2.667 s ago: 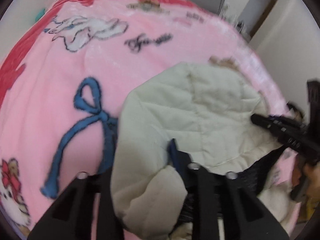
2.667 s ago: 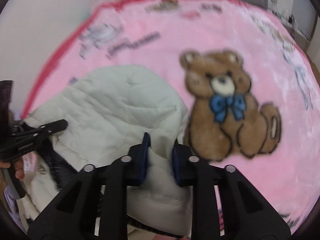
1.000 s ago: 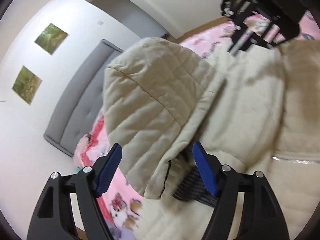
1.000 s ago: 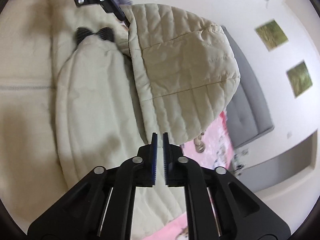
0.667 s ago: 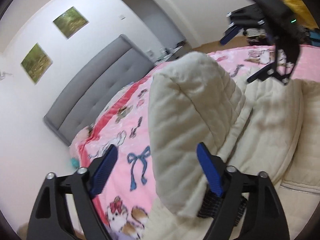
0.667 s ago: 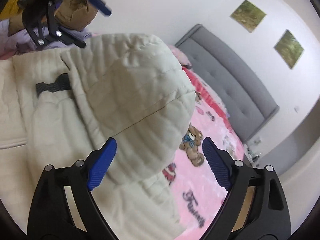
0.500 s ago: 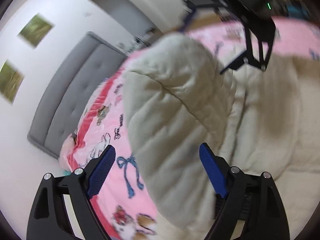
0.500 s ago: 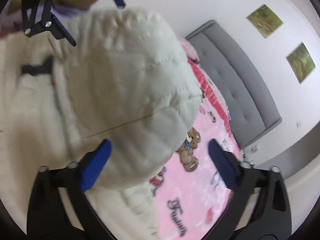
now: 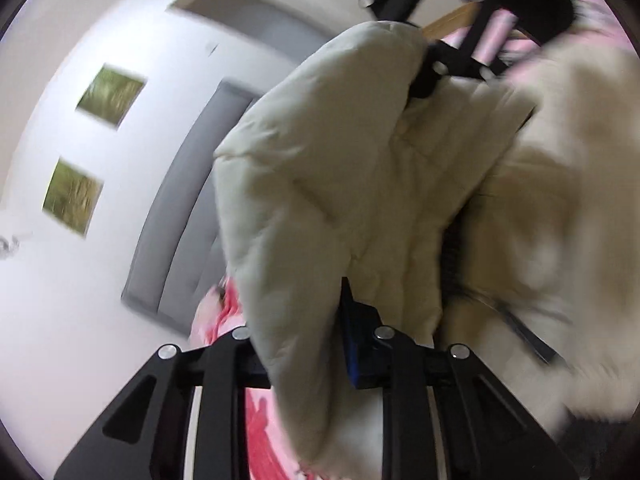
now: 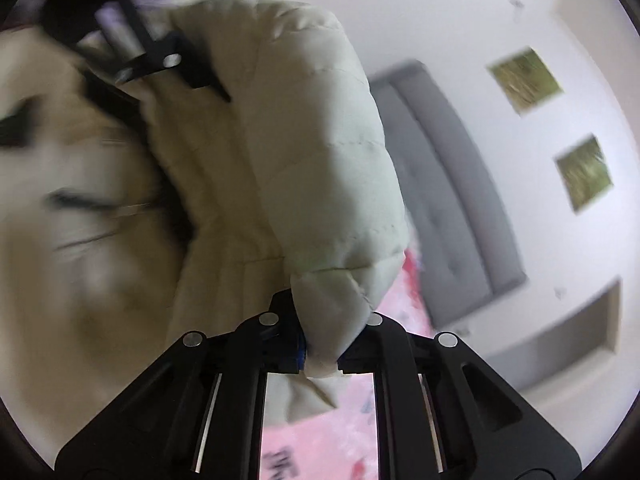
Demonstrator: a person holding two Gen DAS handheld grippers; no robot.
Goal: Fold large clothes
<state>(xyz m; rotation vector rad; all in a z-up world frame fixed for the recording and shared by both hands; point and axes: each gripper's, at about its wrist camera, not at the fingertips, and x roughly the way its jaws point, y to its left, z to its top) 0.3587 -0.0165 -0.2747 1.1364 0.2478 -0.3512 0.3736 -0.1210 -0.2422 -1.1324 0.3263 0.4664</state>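
right tongs (image 10: 322, 354) clamping cream jacket (image 10: 280, 160) hood

Soft, even indoor light with no glare and only faint shadows in the folds of the cream jacket (image 9: 328, 184). Motion blur smears the jacket's far side and the wall pictures (image 10: 524, 80). Fisheye curvature bends the edges; dark vignette rings both views.

Jacket (image 9: 320, 184) cream, quilted stitching; blanket (image 10: 320, 436) pink with red edge; headboard (image 10: 452, 184) grey; wall pictures (image 9: 108, 94) green; gripper pads (image 9: 352, 344) blue
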